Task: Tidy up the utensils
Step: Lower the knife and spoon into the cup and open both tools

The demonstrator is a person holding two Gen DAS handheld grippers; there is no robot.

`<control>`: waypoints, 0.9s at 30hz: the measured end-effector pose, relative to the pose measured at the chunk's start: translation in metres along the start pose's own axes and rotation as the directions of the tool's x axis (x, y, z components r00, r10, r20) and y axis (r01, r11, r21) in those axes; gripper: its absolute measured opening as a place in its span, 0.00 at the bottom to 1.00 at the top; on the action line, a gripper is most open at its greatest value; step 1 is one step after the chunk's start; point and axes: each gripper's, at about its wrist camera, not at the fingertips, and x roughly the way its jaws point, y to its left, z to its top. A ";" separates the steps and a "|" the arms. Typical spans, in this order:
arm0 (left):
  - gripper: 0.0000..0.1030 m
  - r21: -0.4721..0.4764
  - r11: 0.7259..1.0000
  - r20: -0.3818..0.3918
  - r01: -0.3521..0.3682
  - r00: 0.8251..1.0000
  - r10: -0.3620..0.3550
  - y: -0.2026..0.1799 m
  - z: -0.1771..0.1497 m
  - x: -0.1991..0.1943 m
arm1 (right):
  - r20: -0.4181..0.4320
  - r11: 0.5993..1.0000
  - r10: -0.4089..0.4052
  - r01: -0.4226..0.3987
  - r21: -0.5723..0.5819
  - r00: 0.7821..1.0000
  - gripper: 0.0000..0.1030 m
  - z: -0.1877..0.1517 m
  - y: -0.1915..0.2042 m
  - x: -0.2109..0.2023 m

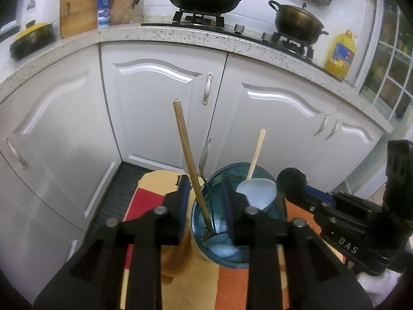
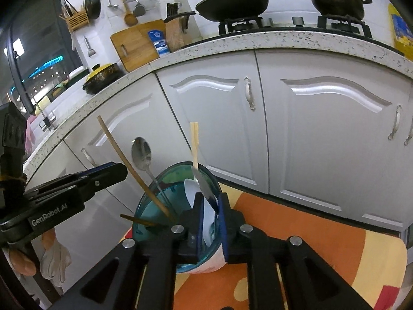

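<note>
We've got a teal cup [image 1: 219, 245] on an orange-and-yellow cloth [image 2: 309, 232] below the white cabinets [image 1: 160, 108], holding a wooden stick [image 1: 185, 155], white spoon [image 1: 255, 193], pale chopstick [image 2: 194, 144] and metal spoon [image 2: 141, 152]. Left gripper [image 1: 206, 206] fingers gape round the stick; right gripper [image 2: 210, 222] fingers sit slightly apart astride the white spoon.

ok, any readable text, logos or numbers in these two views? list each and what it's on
"DAS": white letters on the right gripper body, left wrist view.
"GenRobot.AI": on the left gripper body, right wrist view.
Blue-and-white packet by the knife block: print too blurred.
Yellow oil bottle label: too blurred.
</note>
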 end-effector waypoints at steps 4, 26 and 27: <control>0.43 -0.007 1.000 0.008 -0.005 1.000 0.005 0.000 0.001 -0.005 | 0.003 1.000 0.002 -0.002 0.003 1.000 0.26 -0.002 0.002 -0.004; 0.50 -0.011 1.000 0.037 -0.009 0.999 0.010 -0.010 -0.017 -0.047 | 0.051 0.998 -0.025 0.022 0.064 0.998 0.28 -0.023 0.003 -0.061; 0.50 -0.006 1.000 0.036 -0.008 0.999 0.008 -0.014 -0.020 -0.049 | 0.054 0.997 -0.030 0.027 0.067 0.998 0.28 -0.026 0.003 -0.066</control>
